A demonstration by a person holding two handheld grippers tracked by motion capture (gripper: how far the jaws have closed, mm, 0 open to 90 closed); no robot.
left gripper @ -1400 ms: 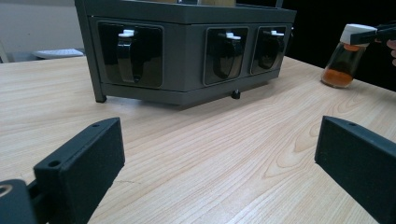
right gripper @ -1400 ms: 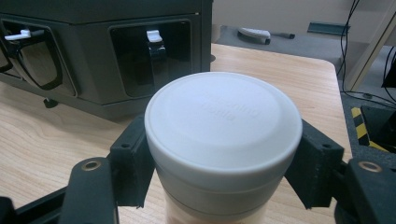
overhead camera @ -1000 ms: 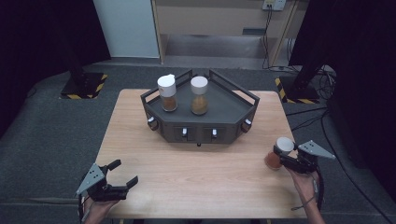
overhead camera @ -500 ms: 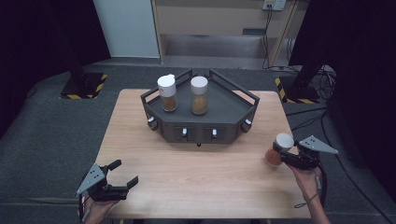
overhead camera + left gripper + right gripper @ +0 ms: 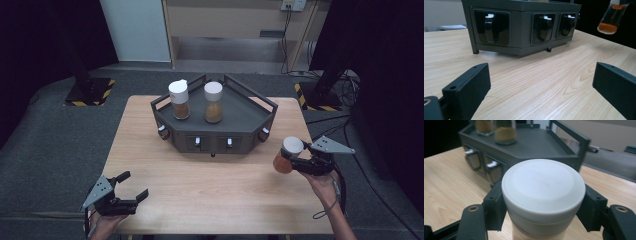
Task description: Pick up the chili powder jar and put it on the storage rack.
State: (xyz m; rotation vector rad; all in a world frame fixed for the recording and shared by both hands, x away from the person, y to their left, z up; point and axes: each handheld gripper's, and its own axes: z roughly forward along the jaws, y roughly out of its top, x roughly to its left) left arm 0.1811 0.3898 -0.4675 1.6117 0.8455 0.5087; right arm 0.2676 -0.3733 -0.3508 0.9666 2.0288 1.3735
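Right gripper (image 5: 295, 161) raised off the table, clamped on 1 tilted spice jar (image 5: 286, 156); left gripper (image 5: 131, 186) wide, low.

Before you, the pale wooden table (image 5: 210, 190) fills the centre of the high view and bears, toward its upper middle, a dark grey angular rack (image 5: 240, 120), its small feet planted flat on the bare boards.
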